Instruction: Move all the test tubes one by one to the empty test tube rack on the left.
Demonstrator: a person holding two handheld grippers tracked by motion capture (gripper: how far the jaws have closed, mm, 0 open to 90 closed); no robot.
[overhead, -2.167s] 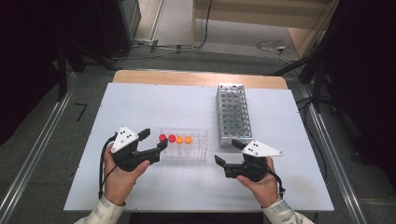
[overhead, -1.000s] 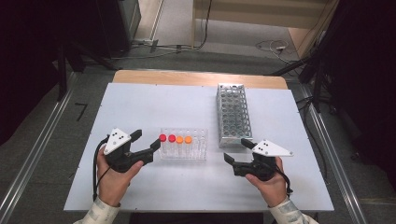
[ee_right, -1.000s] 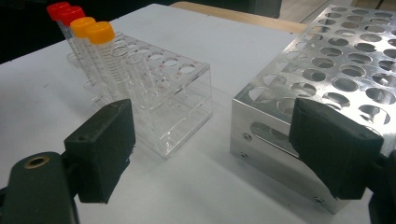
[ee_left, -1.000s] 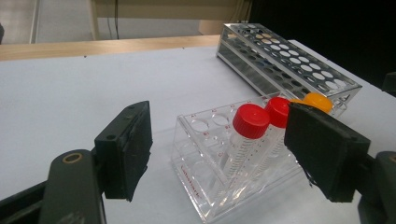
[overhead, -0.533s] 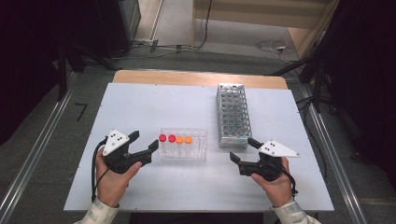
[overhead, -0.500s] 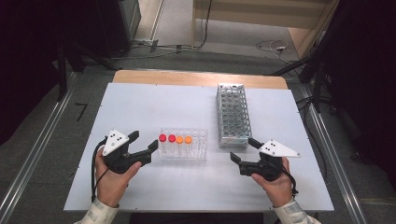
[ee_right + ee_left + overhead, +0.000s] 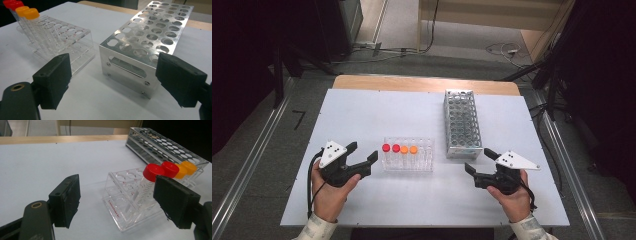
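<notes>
A clear plastic rack (image 7: 408,159) stands at the table's middle and holds two red-capped tubes (image 7: 391,148) and two orange-capped tubes (image 7: 409,149) in its front row. To its right stands an empty metal rack (image 7: 461,122) with many holes. My left gripper (image 7: 362,151) is open just left of the clear rack, nothing between its jaws. In the left gripper view the left gripper (image 7: 120,200) faces the red-capped tube (image 7: 152,171). My right gripper (image 7: 479,160) is open near the metal rack's front end. In the right gripper view the right gripper (image 7: 116,80) faces the metal rack (image 7: 147,37).
The white table (image 7: 362,115) has bare room behind and in front of the racks. A wooden strip (image 7: 422,82) runs along its far edge. Cables lie on the floor beyond.
Both hands have drifted slightly outward: the left gripper leftward from the clear rack, the right gripper rightward. The racks and tubes have not moved.
</notes>
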